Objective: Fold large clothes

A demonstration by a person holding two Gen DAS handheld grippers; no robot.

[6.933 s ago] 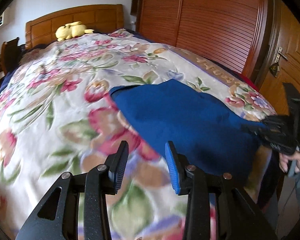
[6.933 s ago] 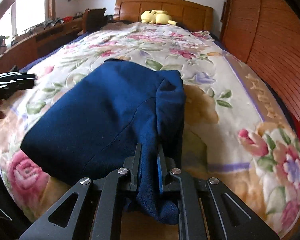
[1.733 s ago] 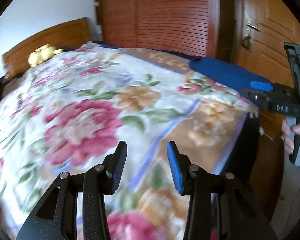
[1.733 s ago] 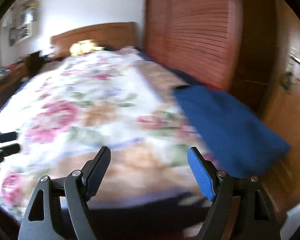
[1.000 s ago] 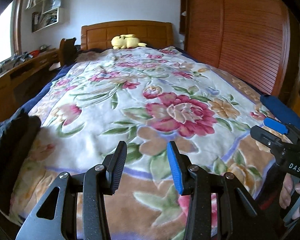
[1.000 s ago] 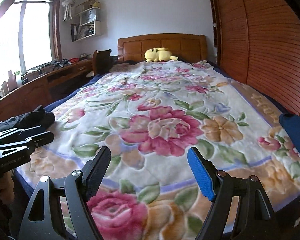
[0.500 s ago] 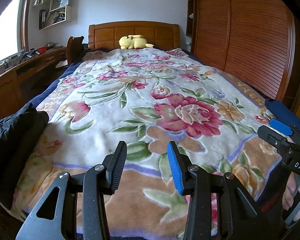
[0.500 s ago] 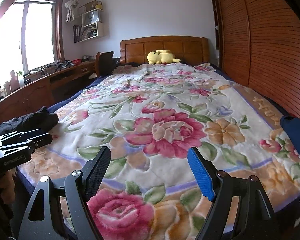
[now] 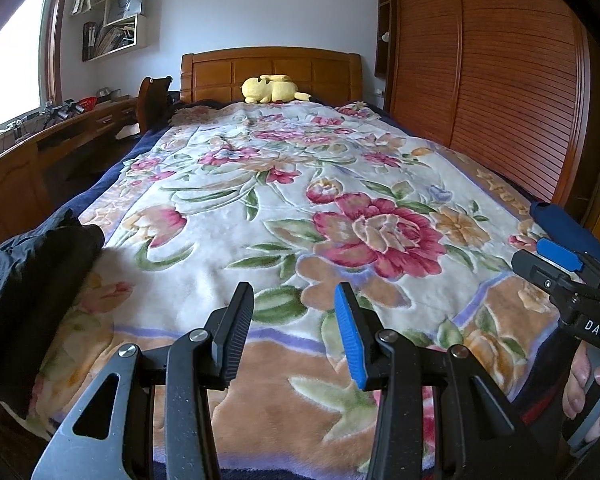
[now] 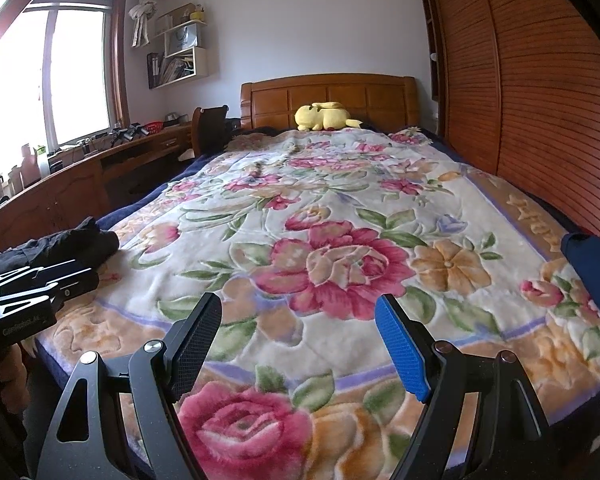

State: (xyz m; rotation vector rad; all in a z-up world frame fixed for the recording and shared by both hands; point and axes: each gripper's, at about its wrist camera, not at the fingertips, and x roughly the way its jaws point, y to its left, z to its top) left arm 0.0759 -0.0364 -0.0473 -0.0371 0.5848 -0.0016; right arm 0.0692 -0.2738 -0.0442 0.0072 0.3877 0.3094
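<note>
I hold both claws over the foot of the bed (image 9: pixel 228 216), which is covered by a flowered blanket (image 10: pixel 340 208). My left claw (image 9: pixel 294 328) is partly open, a narrow gap between its fingers, and nothing is between them; only the blanket lies below. My right claw (image 10: pixel 300 344) stands wide, also with nothing in it.

The blue folded garment (image 9: pixel 568 228) lies at the right edge of the bed, near the foot corner, beside the wooden wardrobe (image 9: pixel 500 80). In the right wrist view I see only one end of it (image 10: pixel 596 268) at the picture's border, so I cannot tell how neat the fold is. It is well apart from both claws.

At the left edge of the bed, near the foot, lies a black heap of clothes (image 9: pixel 32 264), crumpled and not folded. In the right wrist view the heap (image 10: pixel 72 246) is just behind the body of the left claw (image 10: pixel 32 296).

In the left wrist view the right claw (image 9: pixel 556 264) enters from the right, and fingers of the hand (image 9: pixel 588 380) that holds it are visible below.

Far away, a yellow plush toy (image 10: pixel 324 116) rests by the headboard (image 10: pixel 328 96). A long desk (image 10: pixel 80 176) runs under the window on the left.
</note>
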